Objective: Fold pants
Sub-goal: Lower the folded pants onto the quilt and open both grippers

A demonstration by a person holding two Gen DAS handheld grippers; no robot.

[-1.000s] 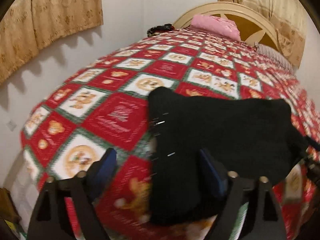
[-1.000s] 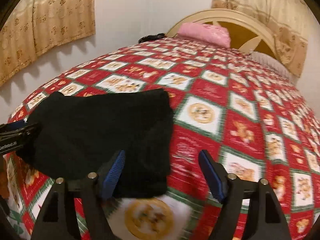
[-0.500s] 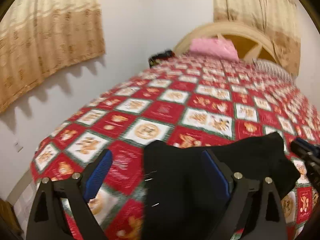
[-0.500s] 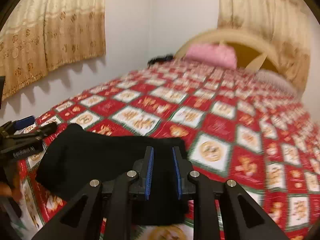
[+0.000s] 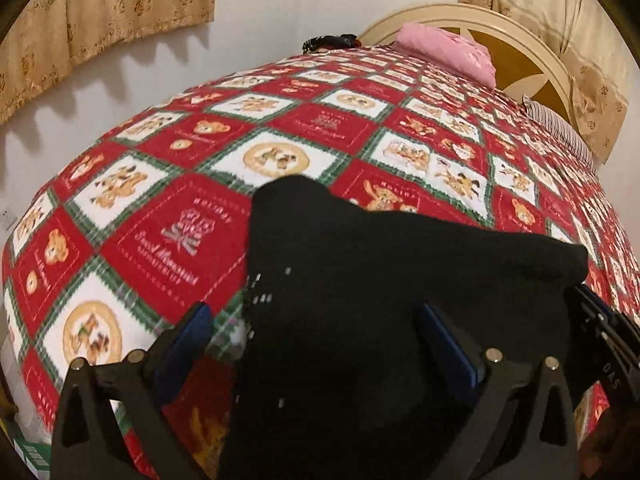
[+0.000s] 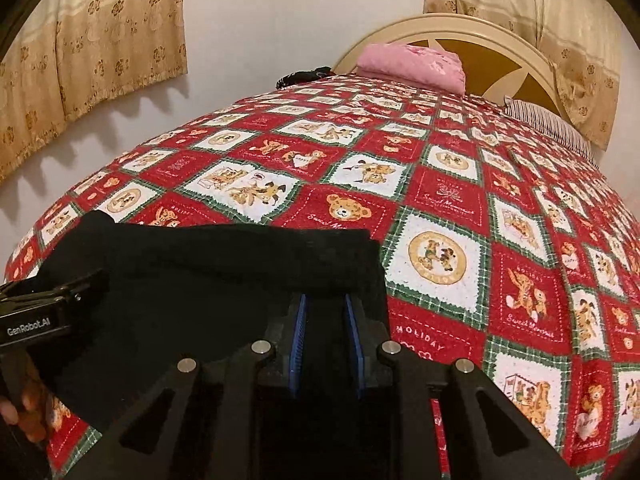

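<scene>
The black pants (image 5: 380,280) lie folded in a thick pad on the red patchwork bedspread (image 5: 192,224), near the bed's foot. My left gripper (image 5: 316,344) is open, its blue-padded fingers straddling the pants' left edge. In the right wrist view the pants (image 6: 208,272) lie at lower left, and my right gripper (image 6: 325,336) is shut on their right edge, with black cloth between the blue pads. The left gripper's body (image 6: 48,308) shows at the left of that view, and the right gripper (image 5: 600,320) shows at the right of the left wrist view.
A pink pillow (image 6: 412,66) and a striped pillow (image 6: 548,124) lie by the cream headboard (image 6: 472,36). A dark item (image 6: 304,76) sits at the bed's far left corner. A white wall with beige curtains (image 6: 92,48) runs along the bed's left side.
My right gripper has closed on the pants' right edge. Both grippers first rose and tilted up, then came back down close over the pants.
</scene>
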